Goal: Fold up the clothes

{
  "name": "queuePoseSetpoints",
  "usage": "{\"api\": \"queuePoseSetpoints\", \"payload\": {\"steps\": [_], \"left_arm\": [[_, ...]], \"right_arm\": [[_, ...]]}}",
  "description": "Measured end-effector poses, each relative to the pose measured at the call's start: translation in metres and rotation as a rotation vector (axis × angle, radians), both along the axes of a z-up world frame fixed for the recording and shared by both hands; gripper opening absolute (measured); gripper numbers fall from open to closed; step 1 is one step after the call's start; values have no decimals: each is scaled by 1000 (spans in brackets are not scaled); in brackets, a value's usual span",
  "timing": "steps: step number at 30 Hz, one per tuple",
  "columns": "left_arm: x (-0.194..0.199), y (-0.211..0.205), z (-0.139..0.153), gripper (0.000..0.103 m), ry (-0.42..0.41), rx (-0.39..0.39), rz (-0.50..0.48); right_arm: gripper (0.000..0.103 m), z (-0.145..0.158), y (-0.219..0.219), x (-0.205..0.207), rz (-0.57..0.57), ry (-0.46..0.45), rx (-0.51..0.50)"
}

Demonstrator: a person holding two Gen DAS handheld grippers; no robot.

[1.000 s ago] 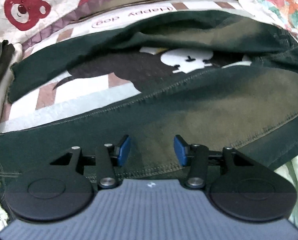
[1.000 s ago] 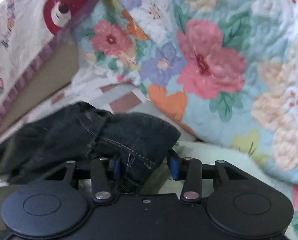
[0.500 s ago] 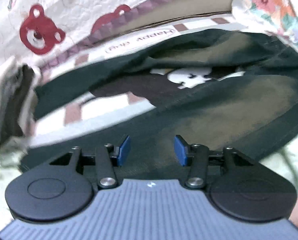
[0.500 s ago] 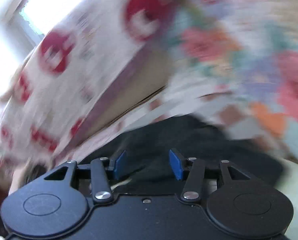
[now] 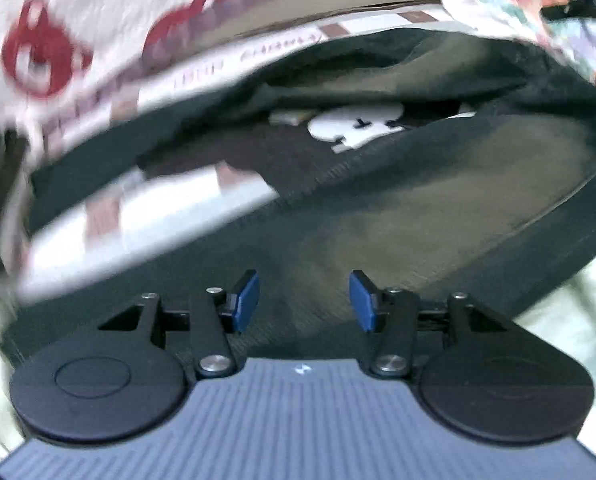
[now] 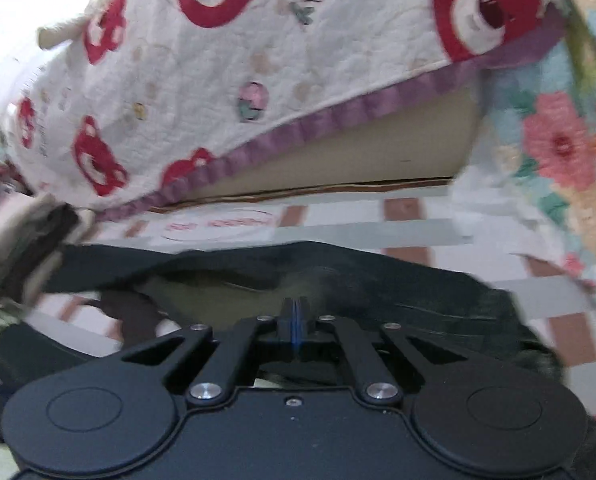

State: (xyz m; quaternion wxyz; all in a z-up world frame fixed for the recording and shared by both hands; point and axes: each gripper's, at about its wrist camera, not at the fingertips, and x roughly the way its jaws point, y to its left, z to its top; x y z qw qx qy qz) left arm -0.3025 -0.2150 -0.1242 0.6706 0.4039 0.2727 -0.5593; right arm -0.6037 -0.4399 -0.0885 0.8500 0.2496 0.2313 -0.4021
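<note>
My right claw (image 6: 295,320) is shut tight over the dark pants (image 6: 418,300), my left claw (image 5: 304,300) open at six o'clock.

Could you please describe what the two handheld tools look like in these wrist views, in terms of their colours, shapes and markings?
Both share one design. The left tool has blue pads on black linkage arms with silver pivot screws, two round black discs, and a ribbed grey-blue body bearing a small white mark. The right tool has the same blue-edged pads, black linkages and discs, but a smooth black body with a central screw. No cables or sleeves show.

jeans (image 5: 438,216) spread on sheet (image 5: 169,208) (bear quilt (image 6: 257,80) behind).
</note>
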Motion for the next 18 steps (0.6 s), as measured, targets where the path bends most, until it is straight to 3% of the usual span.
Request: {"api": "queuePoseSetpoints", "payload": {"steps": [4,8,10,11,12,15,16,18], "left_arm": [[9,-3,26,51,-223,26,-198],[39,-18,78,57,-232,43,-222],[46,-34,92,75,-274,58,-222],[48,-42,91,80,-322,73,-227],[49,-49,90,82,-367,90,-230],[54,-69,73,81,-427,177,-205],[54,-74,66,80,-419,192,-205],[53,-80,56,80,-384,176,-244]], "right_arm": [[2,7,7,-49,-116,66,-5],[4,9,12,-77,-146,55,60],[8,8,0,-66,-90,92,66],[10,8,-10,-54,-58,132,64],[22,9,-20,-42,-32,170,64],[30,15,-57,-11,-11,240,100],[32,19,-68,-5,-12,246,108],[46,24,-89,3,-25,240,138]]}}
